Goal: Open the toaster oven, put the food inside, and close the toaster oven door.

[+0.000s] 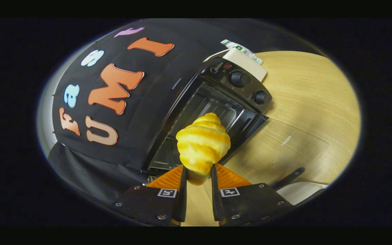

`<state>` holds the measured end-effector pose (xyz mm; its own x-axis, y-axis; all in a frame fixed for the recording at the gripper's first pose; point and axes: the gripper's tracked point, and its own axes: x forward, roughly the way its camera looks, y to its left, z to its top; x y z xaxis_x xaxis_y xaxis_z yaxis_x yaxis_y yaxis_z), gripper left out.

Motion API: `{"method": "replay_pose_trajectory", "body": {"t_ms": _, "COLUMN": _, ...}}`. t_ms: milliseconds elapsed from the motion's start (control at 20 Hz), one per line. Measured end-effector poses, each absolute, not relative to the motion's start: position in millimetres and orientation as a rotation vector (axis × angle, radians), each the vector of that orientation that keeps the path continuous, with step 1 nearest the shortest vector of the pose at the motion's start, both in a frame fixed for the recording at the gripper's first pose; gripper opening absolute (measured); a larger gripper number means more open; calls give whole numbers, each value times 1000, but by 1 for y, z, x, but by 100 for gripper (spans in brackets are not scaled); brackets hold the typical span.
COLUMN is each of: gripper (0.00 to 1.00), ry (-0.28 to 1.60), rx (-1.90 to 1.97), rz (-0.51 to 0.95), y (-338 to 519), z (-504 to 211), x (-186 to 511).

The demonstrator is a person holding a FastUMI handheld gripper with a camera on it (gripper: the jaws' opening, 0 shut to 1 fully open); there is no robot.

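A golden croissant (202,144) is pinched at its lower end between my two fingers, so my gripper (198,169) is shut on it. It hangs in the air just in front of the black toaster oven (228,80), which stands on the wooden table (315,95). The oven's glass door (284,143) lies folded down flat over the table, with its dark handle (288,177) nearest to me. The oven's open cavity (196,112) shows straight beyond the croissant, which hides part of it. Two knobs (239,78) sit on the panel beside the cavity.
A white box (247,63) stands behind the oven by the booth wall. A white object (301,192), partly hidden, lies by the door handle close to my right finger. Bare wood spreads beyond the open door.
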<state>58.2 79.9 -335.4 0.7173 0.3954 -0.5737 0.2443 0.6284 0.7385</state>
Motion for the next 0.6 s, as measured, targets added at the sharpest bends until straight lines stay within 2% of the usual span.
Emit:
{"method": "replay_pose_trajectory", "body": {"t_ms": 250, "gripper": 32, "ry": 764, "rx": 965, "rz": 116, "y": 103, "z": -343, "x": 88}}
{"method": "replay_pose_trajectory", "body": {"t_ms": 600, "gripper": 32, "ry": 729, "rx": 1034, "rz": 71, "y": 114, "z": -361, "x": 123}}
